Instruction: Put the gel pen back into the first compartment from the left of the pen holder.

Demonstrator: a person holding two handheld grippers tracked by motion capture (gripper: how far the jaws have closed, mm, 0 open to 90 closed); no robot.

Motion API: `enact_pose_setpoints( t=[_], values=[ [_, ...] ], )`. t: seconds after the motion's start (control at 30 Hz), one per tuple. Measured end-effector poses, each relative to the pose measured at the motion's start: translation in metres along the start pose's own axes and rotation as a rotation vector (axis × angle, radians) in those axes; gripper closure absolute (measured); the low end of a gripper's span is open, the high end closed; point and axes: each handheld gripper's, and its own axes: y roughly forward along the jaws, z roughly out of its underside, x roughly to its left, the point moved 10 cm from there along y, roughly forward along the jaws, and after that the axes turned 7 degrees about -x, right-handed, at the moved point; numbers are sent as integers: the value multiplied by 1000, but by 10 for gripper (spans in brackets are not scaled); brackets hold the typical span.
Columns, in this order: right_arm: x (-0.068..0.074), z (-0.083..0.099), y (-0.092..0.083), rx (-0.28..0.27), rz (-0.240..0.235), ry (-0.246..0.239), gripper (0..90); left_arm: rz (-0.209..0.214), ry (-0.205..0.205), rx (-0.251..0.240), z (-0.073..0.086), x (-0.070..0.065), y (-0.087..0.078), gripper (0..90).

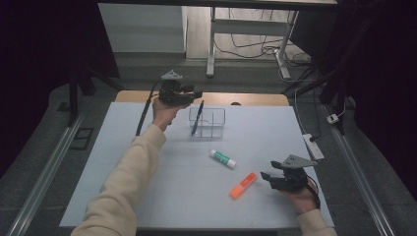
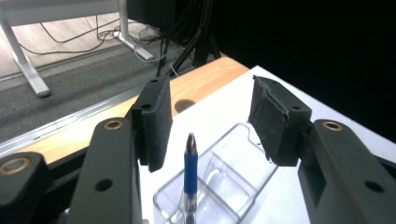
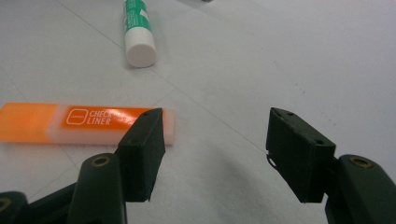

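Blue pen stands near-upright, tip up, leaning right.

Blue pen leans upright inside clear organizer

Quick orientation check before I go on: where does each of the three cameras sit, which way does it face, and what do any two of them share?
High view: above the person's side, facing forward and down on the table; forearms, left gripper, right gripper.
Left gripper view: rides that gripper, facing the blue pen in the clear organizer; open jaws.
Right gripper view: faces the orange highlighter and glue stick; open jaws.
Shared: pen and organizer appear in high and left views.
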Motion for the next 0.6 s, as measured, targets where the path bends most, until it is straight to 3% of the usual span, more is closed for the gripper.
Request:
enact_pose_setpoints(
  t=[0.27,0.4,0.6],
  values=[
    [0,-1,-1,-6,2,3,366,21,-2,43,19,-4,-16,485],
    [0,0,-1,-3,3,1,366,15,24,63,28,-8,-25,484],
    [-2,-2,-2,-12,6,3,366,30,21,67,42,-17,-48,476]
  ],
)
